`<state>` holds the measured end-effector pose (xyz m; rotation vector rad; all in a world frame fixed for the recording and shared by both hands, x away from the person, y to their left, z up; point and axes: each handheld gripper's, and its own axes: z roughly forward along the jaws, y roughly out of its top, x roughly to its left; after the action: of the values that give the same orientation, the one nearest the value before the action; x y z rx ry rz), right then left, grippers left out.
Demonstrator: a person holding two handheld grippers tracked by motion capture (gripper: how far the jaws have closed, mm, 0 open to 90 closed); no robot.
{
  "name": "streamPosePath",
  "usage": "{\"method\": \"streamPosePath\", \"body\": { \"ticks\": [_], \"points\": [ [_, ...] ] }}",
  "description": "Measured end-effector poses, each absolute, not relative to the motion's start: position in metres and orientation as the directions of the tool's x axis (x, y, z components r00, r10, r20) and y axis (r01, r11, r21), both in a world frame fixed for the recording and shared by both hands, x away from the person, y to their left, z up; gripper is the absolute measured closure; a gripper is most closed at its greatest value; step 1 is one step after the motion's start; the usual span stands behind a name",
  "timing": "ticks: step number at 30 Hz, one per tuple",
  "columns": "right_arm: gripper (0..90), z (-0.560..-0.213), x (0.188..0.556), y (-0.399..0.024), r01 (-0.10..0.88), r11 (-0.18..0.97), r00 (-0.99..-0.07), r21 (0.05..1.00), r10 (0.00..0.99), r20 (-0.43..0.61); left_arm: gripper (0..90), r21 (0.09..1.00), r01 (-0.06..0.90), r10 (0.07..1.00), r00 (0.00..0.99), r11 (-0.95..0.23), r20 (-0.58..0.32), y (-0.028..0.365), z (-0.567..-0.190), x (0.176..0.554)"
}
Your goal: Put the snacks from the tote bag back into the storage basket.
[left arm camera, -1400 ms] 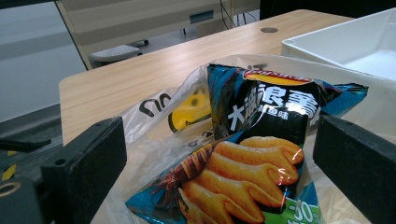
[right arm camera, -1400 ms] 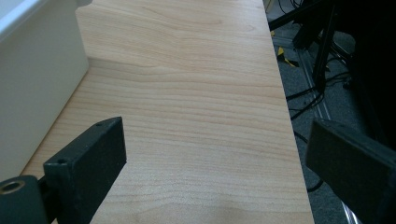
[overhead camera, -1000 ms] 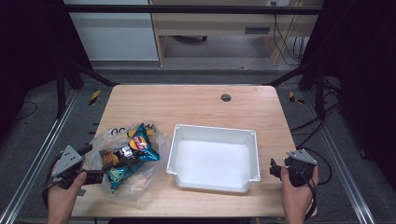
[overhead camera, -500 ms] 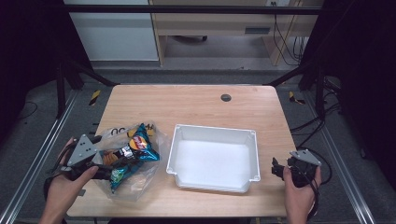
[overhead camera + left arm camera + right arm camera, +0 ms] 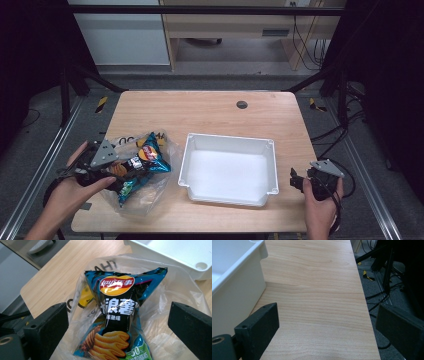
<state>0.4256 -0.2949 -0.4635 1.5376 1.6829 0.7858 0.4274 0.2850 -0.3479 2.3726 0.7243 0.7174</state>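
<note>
We have barely begun: our left tool (image 5: 117,322), jaws apart, frames the Lay's chip bag (image 5: 120,315) inside its clear plastic bag (image 5: 150,197); nothing gripped. Our right tool (image 5: 327,332) idles open beside the empty white bin (image 5: 272,150).

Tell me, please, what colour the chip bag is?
Blue and black chip bag, clearest in the left gripper view.

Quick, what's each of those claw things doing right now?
Left gripper: open, jaws either side of the blue crisp packet in the clear plastic bag, holding nothing.
Right gripper: open, empty, over the wooden table.
</note>
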Motion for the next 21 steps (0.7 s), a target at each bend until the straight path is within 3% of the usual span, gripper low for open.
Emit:
{"method": "streamPosePath", "body": {
  "ticks": [8,21],
  "points": [
    [5.6,-0.463,0.426,-0.294,0.56,0.105,-0.037,0.822,0.994,-0.102,3.5,0.533,0.321,0.555,0.748,-0.783,0.364,0.273,-0.343,0.431],
    [5.6,-0.464,0.426,-0.293,0.563,0.108,-0.041,0.819,0.994,-0.103,4.3,0.421,0.39,0.537,0.778,-0.819,0.326,0.275,-0.352,0.446]
  ]
}}
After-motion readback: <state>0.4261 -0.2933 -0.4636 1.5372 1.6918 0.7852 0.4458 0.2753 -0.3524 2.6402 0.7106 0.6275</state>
